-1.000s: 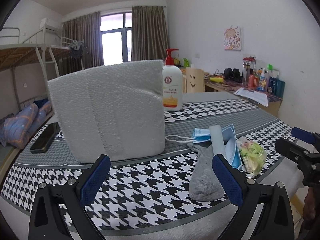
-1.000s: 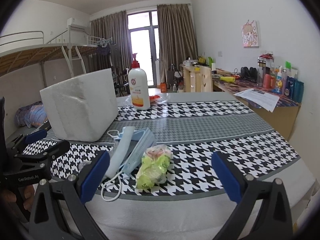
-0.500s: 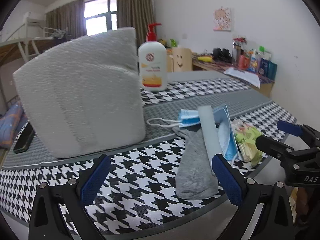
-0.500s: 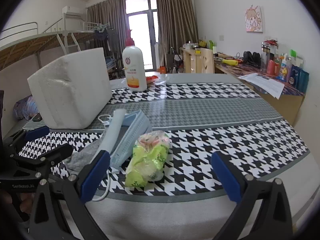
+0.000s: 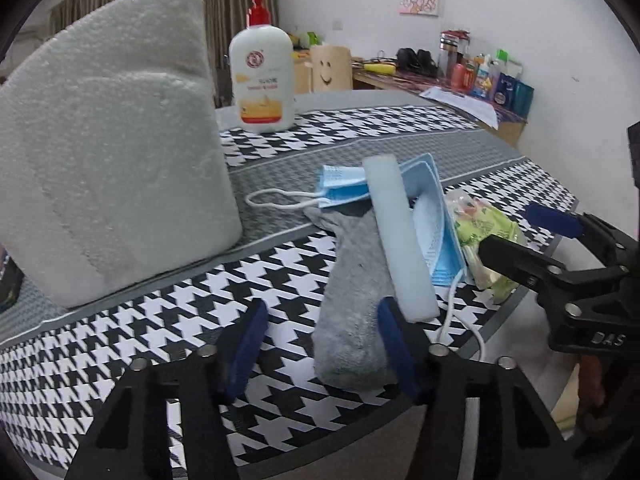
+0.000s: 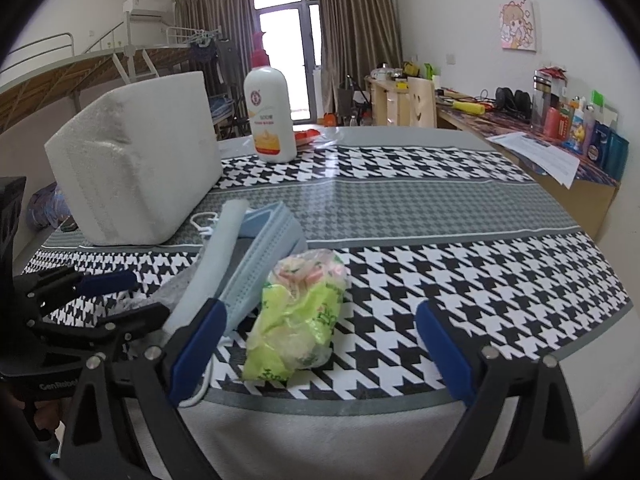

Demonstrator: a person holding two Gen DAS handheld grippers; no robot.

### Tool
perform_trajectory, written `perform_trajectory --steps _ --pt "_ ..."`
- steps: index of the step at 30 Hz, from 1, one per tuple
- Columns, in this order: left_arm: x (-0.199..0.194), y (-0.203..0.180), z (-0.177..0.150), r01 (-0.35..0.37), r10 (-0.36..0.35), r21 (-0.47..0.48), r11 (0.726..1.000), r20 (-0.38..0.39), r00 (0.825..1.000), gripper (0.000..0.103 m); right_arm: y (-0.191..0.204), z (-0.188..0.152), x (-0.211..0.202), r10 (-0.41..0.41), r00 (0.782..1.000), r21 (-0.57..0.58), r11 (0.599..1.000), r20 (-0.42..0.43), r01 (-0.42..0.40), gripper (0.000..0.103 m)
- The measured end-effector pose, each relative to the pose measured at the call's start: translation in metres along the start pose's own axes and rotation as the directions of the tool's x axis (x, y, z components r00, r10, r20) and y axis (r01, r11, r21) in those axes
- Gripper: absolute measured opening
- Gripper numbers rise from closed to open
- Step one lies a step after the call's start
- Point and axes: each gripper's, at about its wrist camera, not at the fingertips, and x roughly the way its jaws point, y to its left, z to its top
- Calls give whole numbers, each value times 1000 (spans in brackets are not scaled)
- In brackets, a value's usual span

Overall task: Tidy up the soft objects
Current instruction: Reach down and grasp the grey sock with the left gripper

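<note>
A grey sock (image 5: pixel 356 296) lies near the table's front edge, under a pale foam strip (image 5: pixel 396 232) and a stack of blue face masks (image 5: pixel 430 216). A green plastic packet (image 5: pixel 486 236) lies to their right. My left gripper (image 5: pixel 320 344) is open, narrower than before, its right finger touching the sock's near end. My right gripper (image 6: pixel 320 344) is open and empty, straddling the green packet (image 6: pixel 296 324) from the front; the masks (image 6: pixel 260 252) and strip (image 6: pixel 208 264) lie to its left.
A large white foam block (image 5: pixel 108 152) stands at the left. A lotion pump bottle (image 5: pixel 262 80) stands behind it. The table wears a houndstooth cloth (image 6: pixel 460 264). A cluttered desk (image 6: pixel 560 136) runs along the right wall. My other gripper (image 6: pixel 72 304) shows at the left.
My left gripper has moved forward and down to the sock and its jaws have narrowed. My right gripper has moved closer to the green packet.
</note>
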Motion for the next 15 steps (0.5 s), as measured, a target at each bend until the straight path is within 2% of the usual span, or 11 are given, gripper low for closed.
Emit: perform_trajectory --steps 6,13,15 --pt "-2 -5 -2 44 -44 38 998 -7 999 47 0 0 1 3 1000 -2 1000 -15 -3 98" --pt "-3 -11 -7 98 -98 75 992 0 995 19 2 1 6 -11 999 -2 1000 -41 11 98" --pt "-4 -12 -8 105 -105 85 991 3 994 15 2 2 7 -14 999 -3 1000 -47 14 96"
